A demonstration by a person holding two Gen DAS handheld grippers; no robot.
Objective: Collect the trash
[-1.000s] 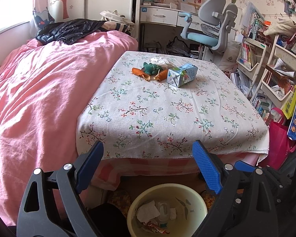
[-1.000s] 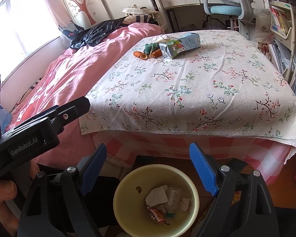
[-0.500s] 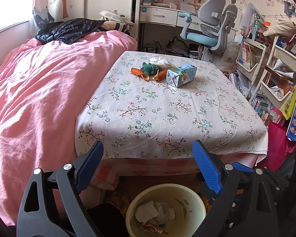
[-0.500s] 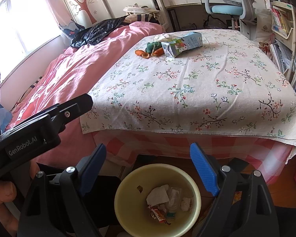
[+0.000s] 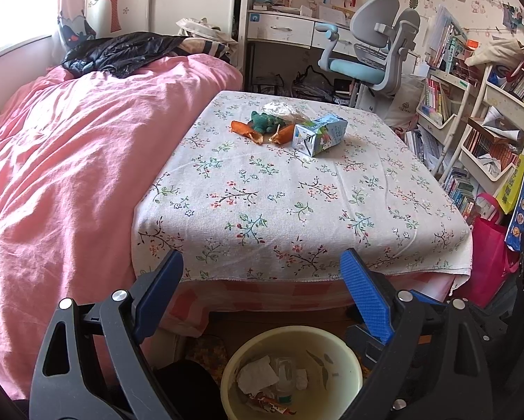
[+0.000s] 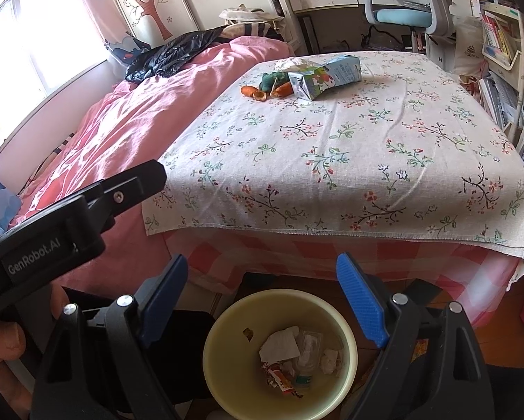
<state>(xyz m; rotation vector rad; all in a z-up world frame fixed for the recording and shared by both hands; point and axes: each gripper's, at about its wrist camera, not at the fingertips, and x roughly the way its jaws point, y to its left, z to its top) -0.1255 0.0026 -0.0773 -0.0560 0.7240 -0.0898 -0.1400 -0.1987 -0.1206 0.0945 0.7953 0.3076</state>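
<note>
On the far part of a table with a flowered cloth (image 5: pixel 297 210) (image 6: pixel 332 161) lies trash: a blue and white drink carton (image 5: pixel 319 134) (image 6: pixel 326 76) on its side, orange peel (image 5: pixel 242 128) (image 6: pixel 250 91), a green wrapper (image 5: pixel 263 121) (image 6: pixel 270 79) and crumpled white paper (image 5: pixel 277 108) (image 6: pixel 290 64). A pale yellow bin (image 5: pixel 291 372) (image 6: pixel 279 350) on the floor at the table's near edge holds paper and wrappers. My left gripper (image 5: pixel 262 273) and my right gripper (image 6: pixel 262 276) hang above the bin, both open with nothing between the blue pads.
A bed with a pink duvet (image 5: pixel 69 175) and a black jacket (image 5: pixel 122 52) lies left of the table. A desk chair (image 5: pixel 374 52) stands behind it, bookshelves (image 5: pixel 472 122) and a pink bag (image 5: pixel 486 262) to the right. A hand (image 6: pixel 3 360) holds the left gripper.
</note>
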